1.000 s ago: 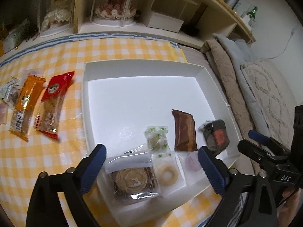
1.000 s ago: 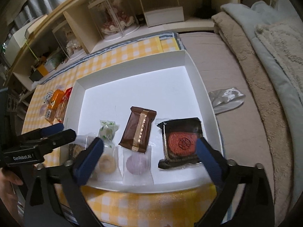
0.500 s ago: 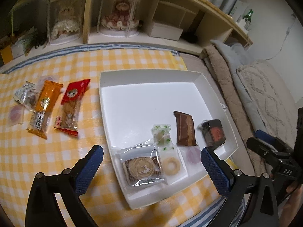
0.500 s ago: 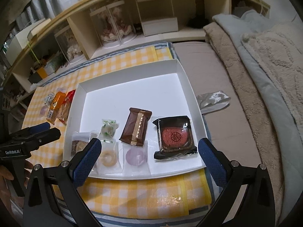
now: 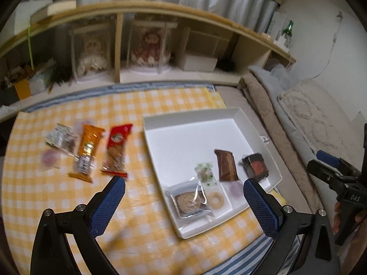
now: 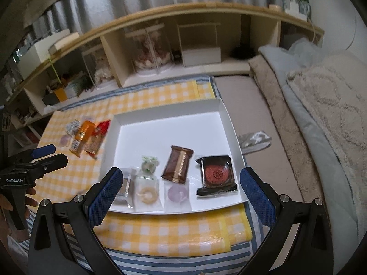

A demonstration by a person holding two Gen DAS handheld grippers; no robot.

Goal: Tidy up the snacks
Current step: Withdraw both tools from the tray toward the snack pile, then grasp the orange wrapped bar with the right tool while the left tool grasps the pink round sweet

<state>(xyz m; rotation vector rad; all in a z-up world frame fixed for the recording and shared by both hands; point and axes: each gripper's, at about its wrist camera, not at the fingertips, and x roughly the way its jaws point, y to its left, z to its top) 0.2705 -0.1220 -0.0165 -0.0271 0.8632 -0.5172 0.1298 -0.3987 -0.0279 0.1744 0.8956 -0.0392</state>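
A white tray (image 5: 183,123) (image 6: 227,119) lies on a yellow checked cloth. Along its near side sit several wrapped snacks: a brown bar (image 5: 226,165) (image 6: 177,163), a dark pack with a red cake (image 5: 255,167) (image 6: 216,175), a green-white candy (image 5: 205,173), a ring biscuit (image 6: 146,193) and a round cookie pack (image 5: 189,200). Left of the tray lie an orange pack (image 5: 86,151) (image 6: 80,137), a red pack (image 5: 117,149) (image 6: 96,137) and small wrapped sweets (image 5: 59,137). My left gripper (image 5: 183,202) hangs open above the cloth, empty. My right gripper (image 6: 180,196) is open over the tray's near edge, empty.
A low wooden shelf (image 5: 137,45) with clear display cases runs along the back. Folded blankets (image 6: 321,105) lie to the right. A crumpled silver wrapper (image 6: 254,138) rests on the mat right of the tray. A blue striped cloth edge (image 6: 160,259) lies nearest me.
Both grippers have pulled back and risen from the tray, so more of the room shows. The snacks have not moved. Both stay open and empty.
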